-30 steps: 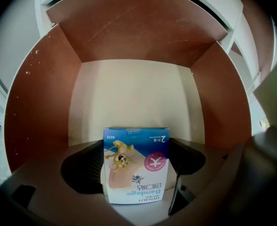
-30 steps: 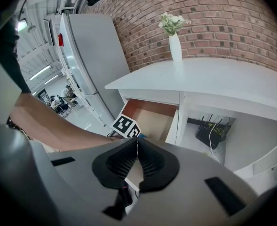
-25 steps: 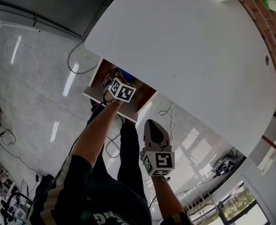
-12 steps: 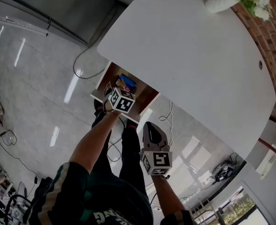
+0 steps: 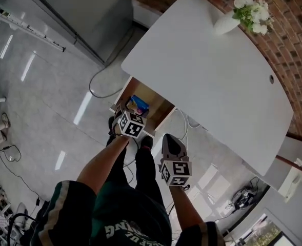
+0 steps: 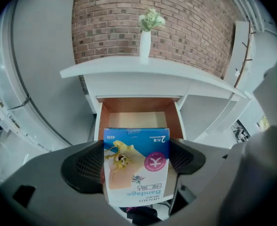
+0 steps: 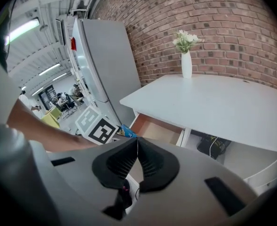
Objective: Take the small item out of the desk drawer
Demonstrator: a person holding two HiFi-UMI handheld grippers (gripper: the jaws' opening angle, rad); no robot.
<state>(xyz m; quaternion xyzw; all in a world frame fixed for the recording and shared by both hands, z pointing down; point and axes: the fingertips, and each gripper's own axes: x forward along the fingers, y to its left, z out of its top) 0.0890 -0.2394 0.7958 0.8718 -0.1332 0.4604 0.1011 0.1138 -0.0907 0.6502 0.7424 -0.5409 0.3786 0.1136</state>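
White desk (image 5: pixel 212 81), drawer (image 5: pixel 159 106) open; white vase of flowers (image 5: pixel 226 21) at far corner.

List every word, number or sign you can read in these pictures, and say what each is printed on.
"Bandage": upside down on the box held in the left tool.
"A170": same box, upper corner, also upside down.
"2": same box, beside characters too small to read.
Small line under "Bandage": too small to read.
Shirt: partial letters, cut off, unreadable.
Marker cubes: square patterns, no words.
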